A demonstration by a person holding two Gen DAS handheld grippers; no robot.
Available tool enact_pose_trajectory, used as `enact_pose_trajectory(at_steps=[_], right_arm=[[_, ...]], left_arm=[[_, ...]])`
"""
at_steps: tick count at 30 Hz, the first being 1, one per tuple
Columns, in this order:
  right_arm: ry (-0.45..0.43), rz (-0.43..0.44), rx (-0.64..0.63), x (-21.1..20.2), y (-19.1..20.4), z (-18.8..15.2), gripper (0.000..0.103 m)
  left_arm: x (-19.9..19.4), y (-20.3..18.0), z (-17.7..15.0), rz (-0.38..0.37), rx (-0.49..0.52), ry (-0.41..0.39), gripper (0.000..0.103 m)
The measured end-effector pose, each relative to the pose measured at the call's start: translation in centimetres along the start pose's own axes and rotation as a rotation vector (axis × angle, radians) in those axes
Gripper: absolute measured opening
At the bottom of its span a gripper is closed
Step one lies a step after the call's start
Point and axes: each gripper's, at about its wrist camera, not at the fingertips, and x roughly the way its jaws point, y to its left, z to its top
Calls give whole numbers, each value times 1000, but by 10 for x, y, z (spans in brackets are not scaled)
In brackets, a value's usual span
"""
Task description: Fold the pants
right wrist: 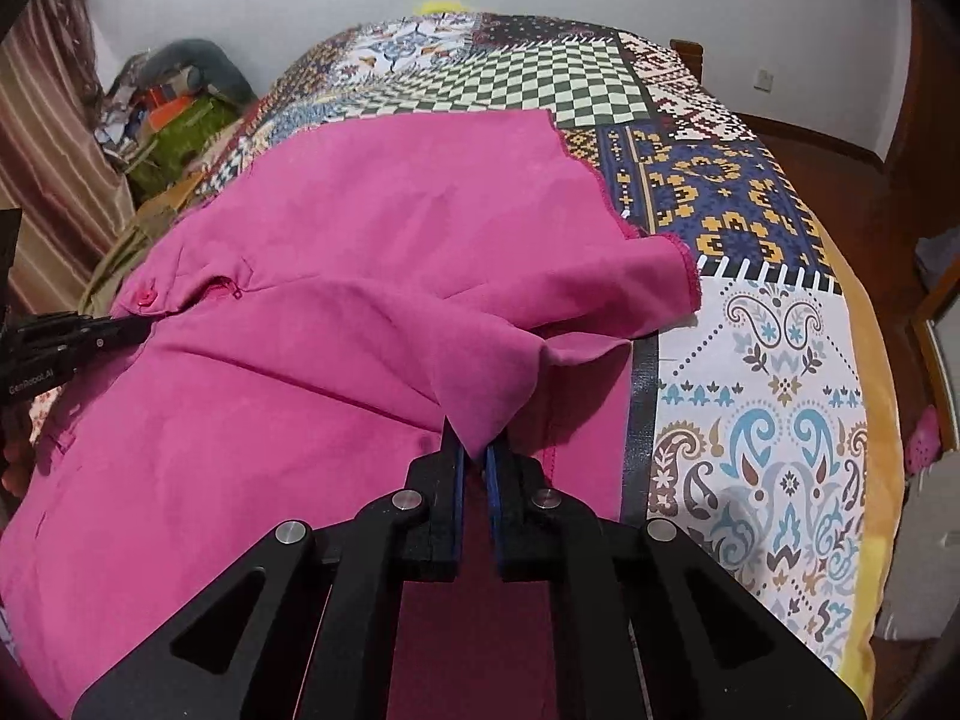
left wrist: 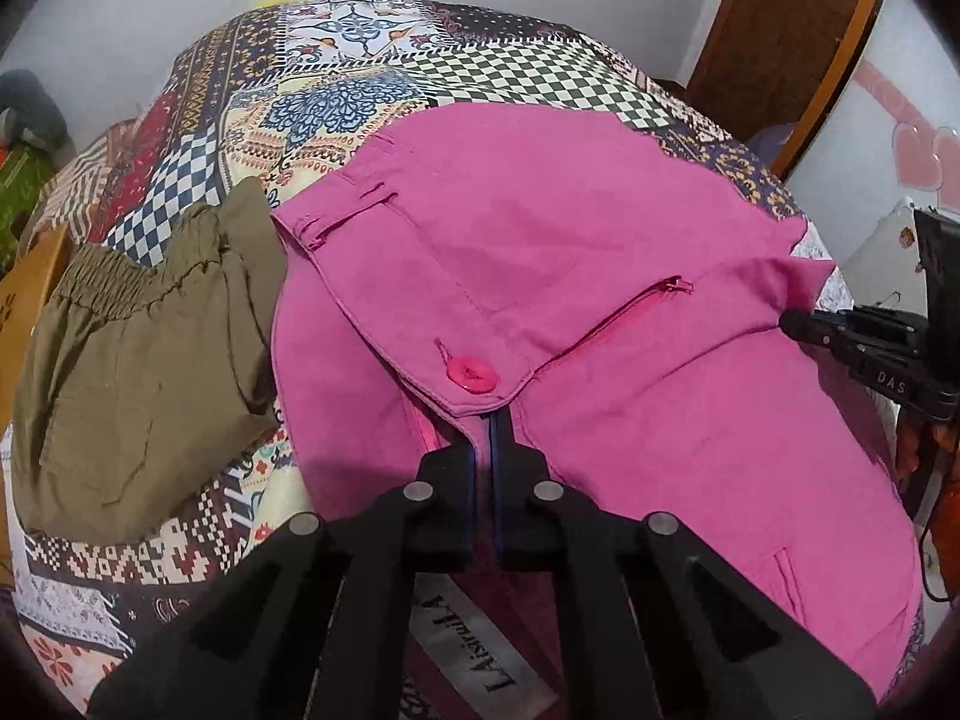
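Pink pants (left wrist: 570, 228) lie on a patchwork bedspread (left wrist: 360, 60), one half folded over the other. My left gripper (left wrist: 485, 420) is shut on the waistband corner just below the pink button (left wrist: 471, 373). My right gripper (right wrist: 474, 453) is shut on a bunched fold of the pink pants (right wrist: 360, 252) near the crotch. The right gripper also shows at the right edge of the left wrist view (left wrist: 792, 319), pinching the fabric. The left gripper shows at the left edge of the right wrist view (right wrist: 141, 324), by the button (right wrist: 146, 299).
Folded olive pants (left wrist: 138, 360) lie to the left of the pink pair. A brown wooden door (left wrist: 780, 30) stands behind the bed. Clutter and a curtain (right wrist: 48, 150) are on the bed's far left. The bedspread (right wrist: 750, 360) extends to the right.
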Motion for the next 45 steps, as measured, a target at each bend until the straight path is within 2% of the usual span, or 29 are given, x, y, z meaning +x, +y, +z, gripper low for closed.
enact_pose_trajectory(at_steps=[3, 7, 10, 12, 15, 20, 29, 32, 38, 41, 45], right_arm=[[9, 13, 13, -6, 1, 0, 10], [-6, -18, 20, -22, 0, 1, 29], [-53, -25, 16, -40, 0, 5, 33], [-86, -34, 12, -51, -1, 12, 35], [-132, -33, 12, -60, -2, 20, 38], [-187, -48, 21, -59, -11, 39, 43], [-156, -86, 46, -21, -37, 61, 44], [-131, -89, 46, -7, -45, 62, 44], [-82, -50, 55, 16, -52, 59, 44], [-89, -25, 79, 22, -54, 60, 44], [-78, -23, 49, 26, -48, 64, 44]], left_arm=[[-13, 5, -2, 1, -28, -14, 9], [-31, 11, -4, 0, -56, -28, 12], [-44, 12, 0, -13, -61, -49, 24], [-50, 12, 5, -11, -70, -72, 38], [-52, 15, 15, 0, -87, -103, 46], [-36, 23, 30, 6, -119, -87, 47], [6, 47, 42, -9, -211, -29, 47], [14, 47, 45, -24, -204, -26, 48], [24, 38, 53, 4, -143, -22, 54], [28, 38, 57, 10, -135, -19, 55], [31, 38, 59, 19, -120, -22, 55]])
